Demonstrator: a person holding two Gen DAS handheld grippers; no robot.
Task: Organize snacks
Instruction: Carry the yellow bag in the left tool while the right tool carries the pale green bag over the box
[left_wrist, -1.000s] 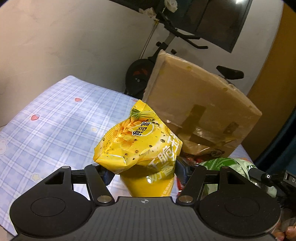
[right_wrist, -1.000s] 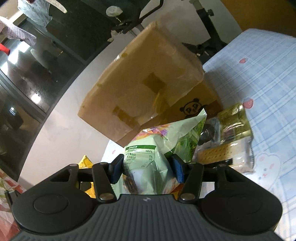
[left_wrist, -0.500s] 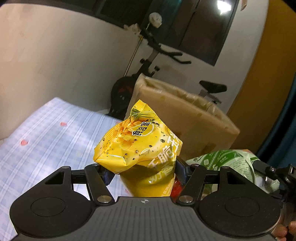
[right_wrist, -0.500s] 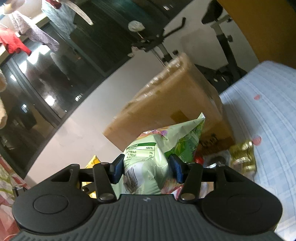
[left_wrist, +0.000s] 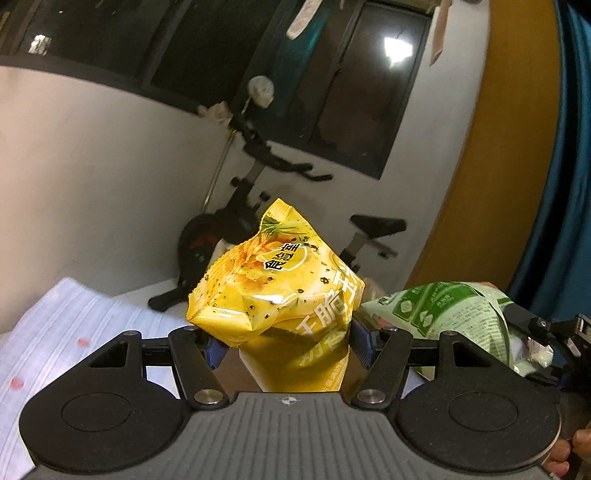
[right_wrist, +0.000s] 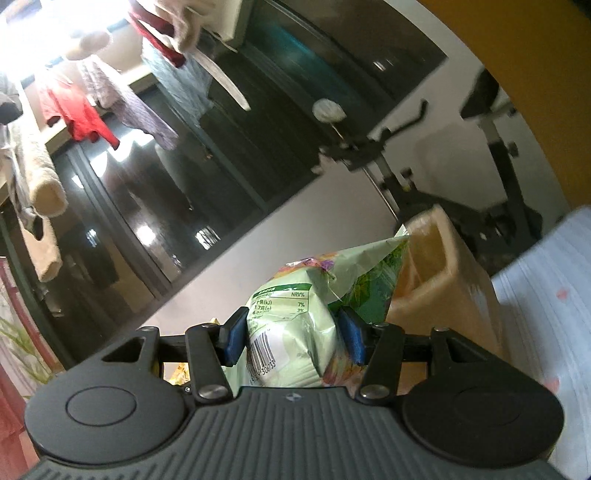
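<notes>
An exercise bike (left_wrist: 236, 236) stood against the far white wall (left_wrist: 92, 177), its handlebars reaching up in front of a row of dark windows (left_wrist: 229, 59) that reflected a ceiling light. A blue checked sheet (left_wrist: 66, 332) with small pink marks covered the bed on the near left, and an orange wall (left_wrist: 498, 166) met a blue curtain (left_wrist: 561, 184) on the far right. In the right wrist view, clothes (right_wrist: 81, 110), among them a red garment and pale towels, hung in a row at upper left.
</notes>
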